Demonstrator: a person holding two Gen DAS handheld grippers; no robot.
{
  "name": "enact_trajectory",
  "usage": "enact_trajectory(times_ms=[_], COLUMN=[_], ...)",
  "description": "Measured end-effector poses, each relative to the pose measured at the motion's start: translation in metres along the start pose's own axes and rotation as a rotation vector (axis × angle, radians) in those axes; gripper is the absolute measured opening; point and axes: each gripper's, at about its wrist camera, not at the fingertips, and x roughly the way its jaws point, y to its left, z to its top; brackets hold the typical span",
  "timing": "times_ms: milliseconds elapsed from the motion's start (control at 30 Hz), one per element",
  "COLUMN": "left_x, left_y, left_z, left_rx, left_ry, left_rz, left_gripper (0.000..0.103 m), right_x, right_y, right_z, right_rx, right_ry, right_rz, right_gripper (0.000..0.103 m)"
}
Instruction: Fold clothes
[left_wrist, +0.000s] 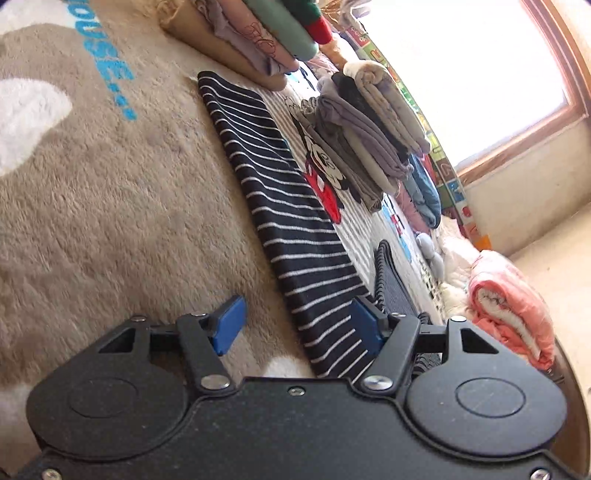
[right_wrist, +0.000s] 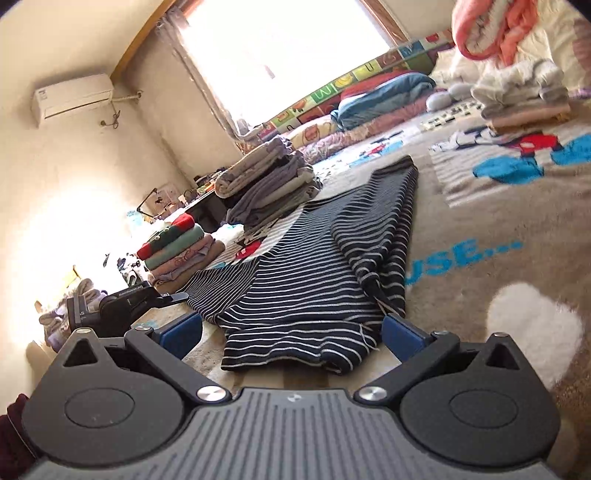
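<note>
A dark navy garment with thin white stripes (left_wrist: 280, 206) lies in a long, narrow fold on the fluffy beige blanket (left_wrist: 110, 206). My left gripper (left_wrist: 297, 326) is open low over the blanket. One edge of the garment passes between its blue pads, close to the right pad (left_wrist: 364, 328). In the right wrist view the same striped garment (right_wrist: 295, 295) stretches away from me with a sleeve folded over it. My right gripper (right_wrist: 291, 338) is open, and the garment's near end lies between its pads, untouched. The left gripper (right_wrist: 122, 299) shows at the garment's left edge.
Two stacks of folded clothes (right_wrist: 177, 251) (right_wrist: 269, 184) stand left of the garment. A third stack (right_wrist: 524, 99) and a pink quilt (right_wrist: 491, 26) lie at the far right. Bedding (right_wrist: 380, 92) lines the wall under the bright window. Bare blanket (right_wrist: 480, 229) lies to the right.
</note>
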Motion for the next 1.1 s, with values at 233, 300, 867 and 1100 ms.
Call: enact_trajectory(times_ms=[233,300,867,1100], left_x=[0.011,0.015,0.066,0.075], left_y=[0.019,0.024,0.030,0.017], left_z=[0.036,0.046,0.099,0.106], left_rx=[-0.069,-0.089,-0.117,-0.065], left_ry=[-0.045,-0.057,-0.117,-0.122], left_rz=[-0.016,-0.021,0.024,0.024], left_gripper=[0.056,0.054,0.034,0.012], right_x=[0.035,0.044,0.062,0.058], right_y=[0.026,0.029,0.030,0.026], right_z=[-0.010,-0.016,-0.036,-0.035], right_rx=[-0.254,-0.291,-0.332,-0.312], right_ry=[0.082,0.102,0.187,0.184], right_rz=[-0.061,-0.062,-0.036,-0.020], right_gripper=[0.103,0.103,0.103,0.103])
